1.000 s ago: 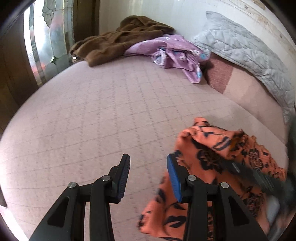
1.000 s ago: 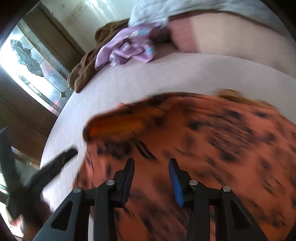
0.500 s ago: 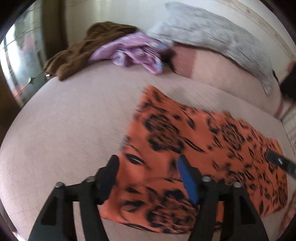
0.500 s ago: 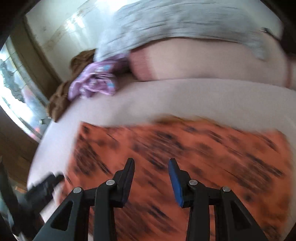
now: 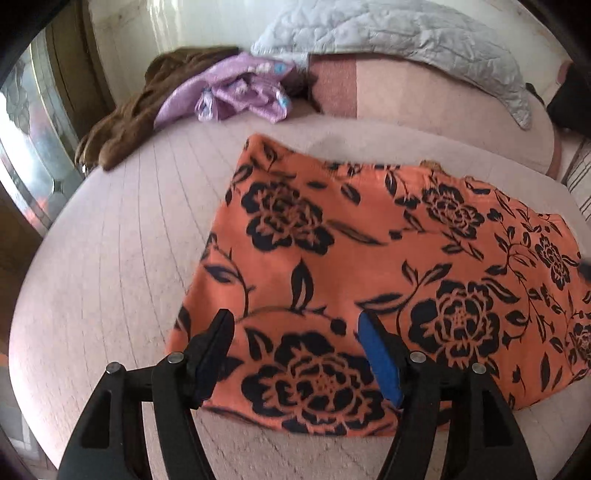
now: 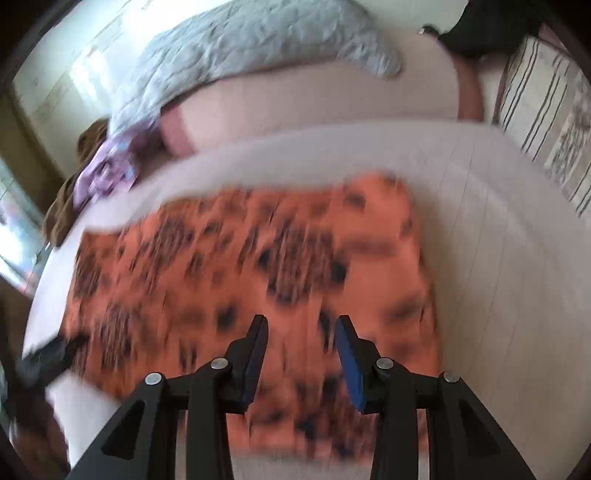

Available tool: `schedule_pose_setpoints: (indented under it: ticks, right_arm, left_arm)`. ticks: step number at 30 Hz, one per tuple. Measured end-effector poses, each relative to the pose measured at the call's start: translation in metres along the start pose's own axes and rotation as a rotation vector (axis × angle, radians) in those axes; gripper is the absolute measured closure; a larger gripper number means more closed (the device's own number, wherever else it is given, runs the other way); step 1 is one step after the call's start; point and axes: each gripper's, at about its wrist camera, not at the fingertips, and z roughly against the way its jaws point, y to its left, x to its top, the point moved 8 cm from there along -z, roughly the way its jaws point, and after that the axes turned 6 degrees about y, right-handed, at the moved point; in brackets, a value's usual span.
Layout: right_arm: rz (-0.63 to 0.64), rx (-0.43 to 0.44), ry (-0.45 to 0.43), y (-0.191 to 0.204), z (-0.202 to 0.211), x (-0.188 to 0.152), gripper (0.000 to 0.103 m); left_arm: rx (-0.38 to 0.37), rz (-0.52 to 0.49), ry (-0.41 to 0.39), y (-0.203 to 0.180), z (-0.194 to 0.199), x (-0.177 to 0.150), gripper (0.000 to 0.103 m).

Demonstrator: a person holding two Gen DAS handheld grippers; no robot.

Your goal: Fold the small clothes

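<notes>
A pinkish quilted bed (image 5: 122,258) fills both views, under a window on the left and a wall behind. Taking the orange cloth (image 5: 351,258) as landmark: beyond its far-left corner lie a brown garment (image 5: 136,110) and a purple one (image 5: 236,96), probably waiting their turn; behind it is a grey pillow (image 5: 399,33). The cloth lies spread flat mid-bed, apparently laid out for folding. The left gripper (image 5: 295,343) hovers over its near-left edge, jaws just widened, gripping nothing. The right gripper (image 6: 301,339), blurred, hangs above its right part, jaws partly apart and empty.
</notes>
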Motion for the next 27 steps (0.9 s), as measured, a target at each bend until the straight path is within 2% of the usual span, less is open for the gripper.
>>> schedule_pose_setpoints:
  ticks: [2,4,6,7,9,11,13,15,18,20,21,22,24,27]
  right_arm:
    - [-0.039,-0.006,0.006,-0.007,-0.013,0.024,0.061]
    - [-0.085,-0.061,0.023,-0.021,-0.036,0.042,0.06]
    - [-0.115,-0.123,0.097,-0.038,-0.069,0.047,0.057]
    - [-0.123,-0.12,0.134,-0.043,-0.083,0.045,0.057]
    - [-0.097,-0.138,0.102,-0.037,-0.079,0.048,0.056]
    - [-0.075,-0.114,0.097,-0.025,-0.065,0.045,0.056]
    - [-0.063,-0.021,0.079,-0.003,-0.051,0.037,0.056]
    - [-0.01,0.044,0.074,0.024,-0.034,0.019,0.056]
    - [0.048,0.119,0.105,0.065,-0.031,-0.007,0.056]
    - [0.091,0.12,0.151,0.084,-0.041,-0.028,0.055]
    - [0.121,0.084,0.165,0.091,-0.049,-0.038,0.055]
    - [0.162,0.025,0.147,0.096,-0.053,-0.042,0.054]
    - [0.187,-0.018,0.125,0.105,-0.051,-0.041,0.055]
    - [0.183,0.025,0.107,0.128,-0.043,-0.033,0.055]
  left_arm:
    - [-0.005,0.003,0.003,-0.002,-0.007,0.005,0.033]
    - [-0.023,0.019,0.005,-0.002,-0.012,0.01,0.033]
    - [-0.021,0.025,0.002,-0.003,-0.015,0.013,0.033]
    - [-0.023,0.025,-0.004,-0.003,-0.015,0.015,0.033]
    - [-0.027,0.03,-0.022,-0.002,-0.012,0.022,0.033]
    - [-0.036,0.038,-0.04,0.0,-0.008,0.026,0.033]
    - [-0.035,0.042,-0.055,0.002,-0.004,0.029,0.033]
    - [-0.038,0.031,-0.067,0.002,0.001,0.027,0.033]
    - [-0.026,0.008,-0.088,0.004,0.01,0.019,0.033]
    - [-0.027,0.004,-0.093,0.007,0.014,0.015,0.033]
    - [-0.031,0.007,-0.091,0.009,0.015,0.013,0.033]
    - [-0.036,0.012,-0.089,0.012,0.016,0.011,0.033]
    - [-0.037,0.019,-0.086,0.017,0.016,0.01,0.033]
    - [-0.042,0.027,-0.081,0.022,0.014,0.013,0.033]
